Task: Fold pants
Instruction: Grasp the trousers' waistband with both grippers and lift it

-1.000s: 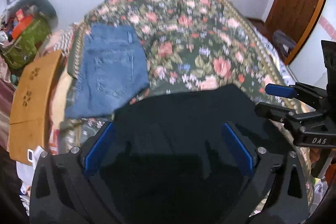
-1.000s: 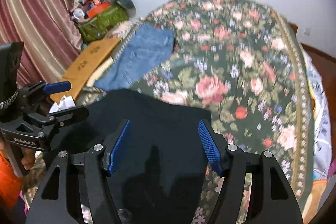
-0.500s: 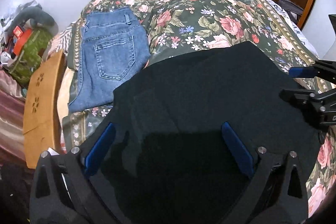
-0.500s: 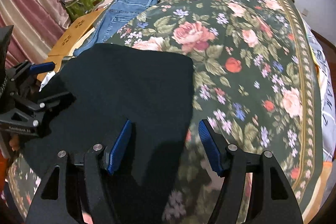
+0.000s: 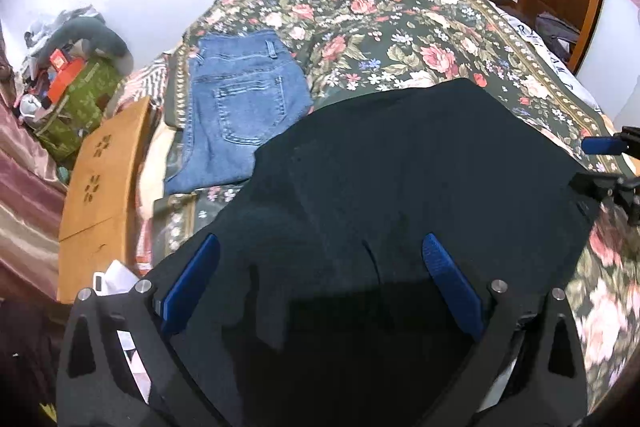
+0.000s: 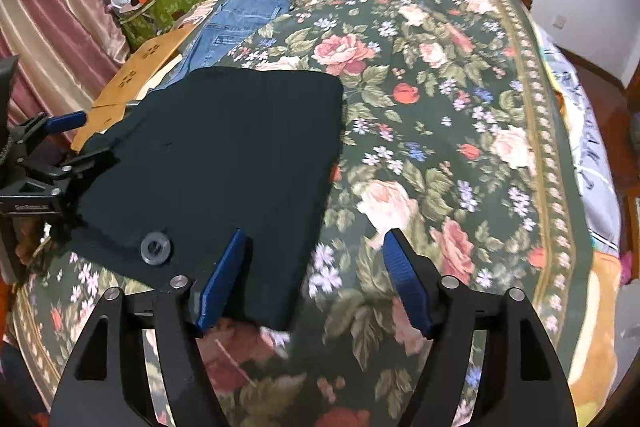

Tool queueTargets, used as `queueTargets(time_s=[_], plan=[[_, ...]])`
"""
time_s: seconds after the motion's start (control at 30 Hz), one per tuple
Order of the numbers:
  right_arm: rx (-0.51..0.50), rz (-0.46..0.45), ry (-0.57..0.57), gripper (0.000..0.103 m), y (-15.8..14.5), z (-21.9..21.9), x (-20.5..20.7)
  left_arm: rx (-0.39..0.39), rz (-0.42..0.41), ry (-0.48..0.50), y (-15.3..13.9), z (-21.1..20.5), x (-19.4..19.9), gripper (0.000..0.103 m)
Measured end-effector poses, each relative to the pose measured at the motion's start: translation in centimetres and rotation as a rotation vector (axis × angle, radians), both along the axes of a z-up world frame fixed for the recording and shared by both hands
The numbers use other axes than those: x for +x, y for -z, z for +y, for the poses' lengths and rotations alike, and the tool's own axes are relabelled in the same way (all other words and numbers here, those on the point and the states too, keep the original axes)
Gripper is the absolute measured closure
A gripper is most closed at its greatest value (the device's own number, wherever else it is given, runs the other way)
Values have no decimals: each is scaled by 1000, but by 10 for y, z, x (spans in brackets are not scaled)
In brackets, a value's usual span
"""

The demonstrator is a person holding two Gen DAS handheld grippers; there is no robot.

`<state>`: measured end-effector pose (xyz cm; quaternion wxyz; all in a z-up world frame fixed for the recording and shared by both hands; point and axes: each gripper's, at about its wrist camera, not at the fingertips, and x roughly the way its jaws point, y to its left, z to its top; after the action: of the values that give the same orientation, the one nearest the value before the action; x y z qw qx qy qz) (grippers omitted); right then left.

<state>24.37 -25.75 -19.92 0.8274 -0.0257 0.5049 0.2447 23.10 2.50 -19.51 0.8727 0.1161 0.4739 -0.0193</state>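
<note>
Tongs of the left hand [image 5: 316, 267] stand wide apart over the black pants [image 5: 400, 167], with dark cloth spread between the blue pads and nothing pinched. Tongs of the right hand [image 6: 312, 267] are wide as well, the left pad over the near corner of the pants [image 6: 224, 155], the right pad over the flowered bedspread [image 6: 460, 87]. The pants lie flat and folded on the near part of the bed, and a round dark button [image 6: 156, 247] shows near their closest edge. Pale lettering on the left tool's body, seen from the right wrist, is too blurred to read. Farther off, folded blue jeans [image 5: 240, 115] lie on the bedspread just beyond the black pants. Beside the bed is a wooden board [image 5: 104, 171] with cut-out patterns, then a green bag [image 6: 168, 3] heaped with clutter against the white wall
</note>
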Motion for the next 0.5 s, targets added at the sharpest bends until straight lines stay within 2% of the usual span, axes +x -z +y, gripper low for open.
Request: queueTargets(time_s=[0.2,0.33,0.5], plan=[[-8,-51,18,34,-22,-2,-11,8,-70,-59,-22,24,-28,1],[33,-126,9,34,-52,9,-18,-44,-134,-141,-43,55,-49,1],[92,-218,-54,34,-87,46,-29,-128,-197,-281,-61,104,-78,1]])
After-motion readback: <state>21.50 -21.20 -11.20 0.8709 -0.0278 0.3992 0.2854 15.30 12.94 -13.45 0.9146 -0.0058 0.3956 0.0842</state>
